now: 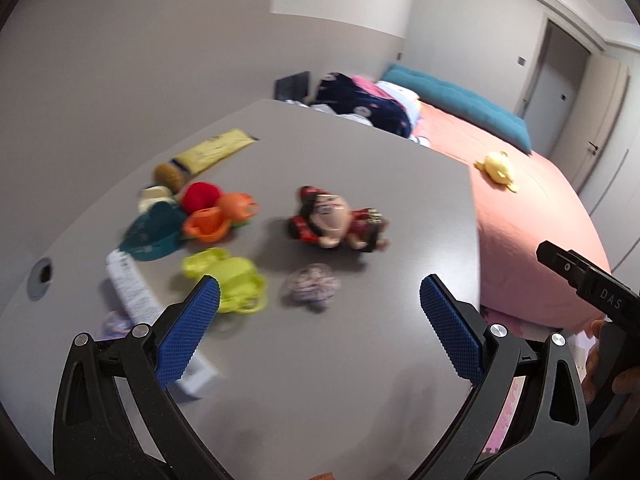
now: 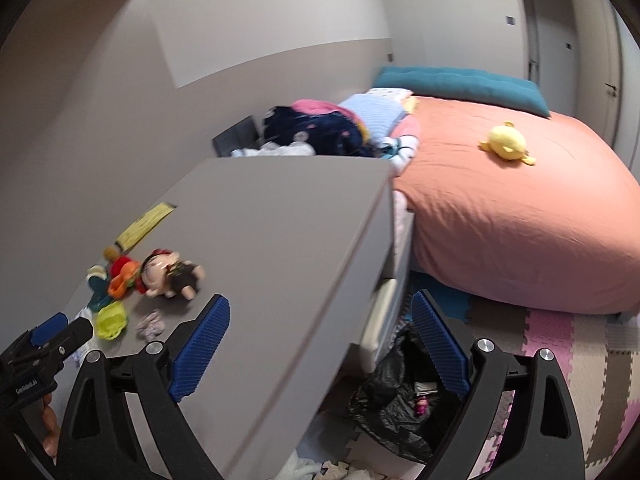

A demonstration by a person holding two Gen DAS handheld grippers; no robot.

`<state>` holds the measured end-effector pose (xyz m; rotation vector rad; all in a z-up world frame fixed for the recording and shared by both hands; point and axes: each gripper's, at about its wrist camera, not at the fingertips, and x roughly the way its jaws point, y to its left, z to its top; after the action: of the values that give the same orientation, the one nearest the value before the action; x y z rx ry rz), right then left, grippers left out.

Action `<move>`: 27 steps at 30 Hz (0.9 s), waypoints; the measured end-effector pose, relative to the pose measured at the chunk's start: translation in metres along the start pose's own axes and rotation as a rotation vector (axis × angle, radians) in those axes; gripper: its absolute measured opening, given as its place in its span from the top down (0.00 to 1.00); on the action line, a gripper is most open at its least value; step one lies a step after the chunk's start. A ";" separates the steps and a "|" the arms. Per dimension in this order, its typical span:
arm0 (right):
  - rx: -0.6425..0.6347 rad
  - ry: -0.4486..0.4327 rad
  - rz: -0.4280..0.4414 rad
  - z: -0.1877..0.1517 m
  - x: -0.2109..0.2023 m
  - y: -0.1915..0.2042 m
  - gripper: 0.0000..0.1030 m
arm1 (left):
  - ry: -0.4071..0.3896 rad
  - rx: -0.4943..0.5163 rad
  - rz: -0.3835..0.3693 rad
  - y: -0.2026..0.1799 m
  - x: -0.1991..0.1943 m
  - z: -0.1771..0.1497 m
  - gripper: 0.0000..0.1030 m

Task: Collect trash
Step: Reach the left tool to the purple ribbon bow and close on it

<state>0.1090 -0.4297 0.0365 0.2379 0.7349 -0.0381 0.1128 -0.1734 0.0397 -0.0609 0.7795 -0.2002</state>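
Observation:
A crumpled pale wad (image 1: 312, 284) lies on the grey desk (image 1: 360, 380), just beyond my left gripper (image 1: 320, 282), which hovers open with nothing between its blue pads. A white printed packet (image 1: 132, 288) lies under its left finger and a yellow wrapper (image 1: 216, 152) sits at the back. My right gripper (image 2: 320, 300) is open and empty, straddling the desk's right edge (image 2: 360, 240). Below it on the floor is an open black trash bag (image 2: 392, 404) with a few items inside. The wad (image 2: 151, 326) lies far to the right gripper's left.
Toys crowd the desk's left: a doll (image 1: 336, 222), a yellow-green toy (image 1: 236, 280), orange cups (image 1: 216, 220), a red ball (image 1: 200, 196) and a teal piece (image 1: 154, 232). A bed with an orange cover (image 2: 520, 220) stands to the right over foam floor mats (image 2: 580, 360).

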 end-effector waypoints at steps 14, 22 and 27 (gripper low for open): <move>-0.138 0.049 0.080 -0.008 0.027 0.086 0.11 | -0.005 -0.094 0.117 0.095 -0.020 -0.022 0.06; -0.221 0.077 0.098 -0.007 0.054 0.124 0.11 | 0.007 -0.103 0.193 0.144 -0.019 -0.041 0.06; -0.238 0.101 0.154 -0.010 0.063 0.143 0.11 | 0.052 -0.082 0.206 0.157 -0.005 -0.048 0.20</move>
<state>0.1660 -0.2850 0.0159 0.0688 0.8122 0.2080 0.1005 -0.0177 -0.0114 -0.0528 0.8398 0.0256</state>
